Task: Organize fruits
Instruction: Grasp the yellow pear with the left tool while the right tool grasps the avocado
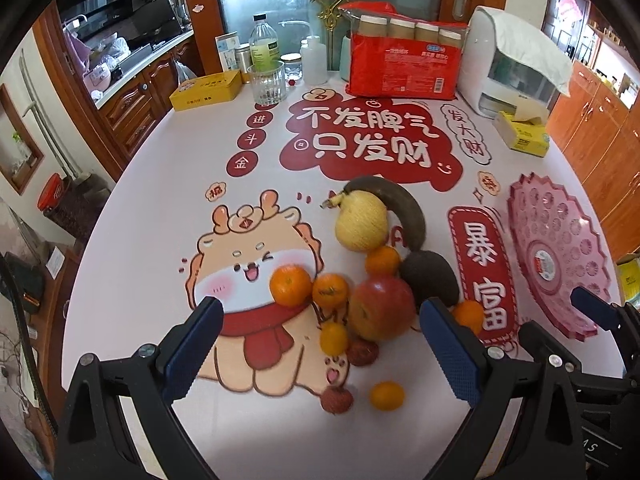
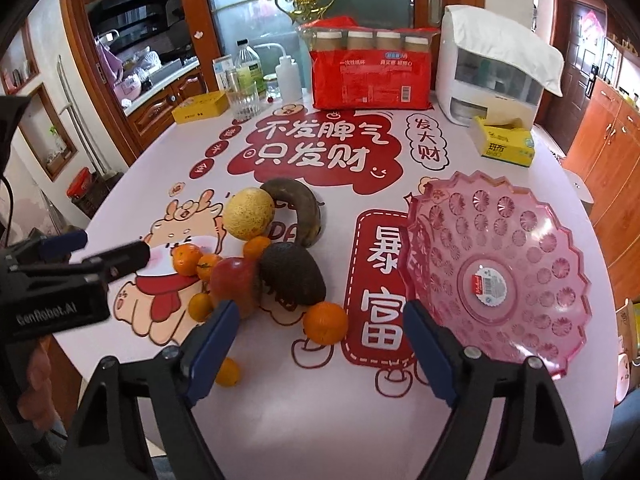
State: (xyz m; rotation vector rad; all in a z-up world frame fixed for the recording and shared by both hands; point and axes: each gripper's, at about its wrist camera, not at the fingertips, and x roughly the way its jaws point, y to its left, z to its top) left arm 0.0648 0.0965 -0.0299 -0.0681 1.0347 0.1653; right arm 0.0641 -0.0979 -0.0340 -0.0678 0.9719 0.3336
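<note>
Fruit pile and empty dish before the first pick. The scalloped pink translucent plastic dish (image 2: 496, 276) lies empty on the printed white tablecloth (image 2: 340, 400), and every fruit still sits just to its left: a pale yellow netted melon-like fruit (image 2: 249, 213), a blackened overripe banana (image 2: 298, 206) curving behind it, a dark rough-skinned avocado (image 2: 292, 274), a red-and-yellow apple (image 2: 236, 282), several small orange mandarins (image 1: 291, 285), and two reddish bumpy lychees (image 1: 337, 400) farthest from the dish. The left gripper (image 1: 320, 314) hangs above the pile with its blue pads spread wide and empty; the right gripper (image 2: 320, 316) is equally spread and empty, framing a lone mandarin (image 2: 325, 323) that lies nearest the dish. This outlying fruit is probably the sensible first pick, since lifting it disturbs nothing; the tongs should straddle its widest part and close gently. The dish carries a round label too small to read. The cloth reads 不发脾气 只发财, 发大财 and 暴富; the left tool is marked GenRobot.AI, and the red pack (image 2: 370, 76) beyond the dish reads 一次性纸杯.
</note>
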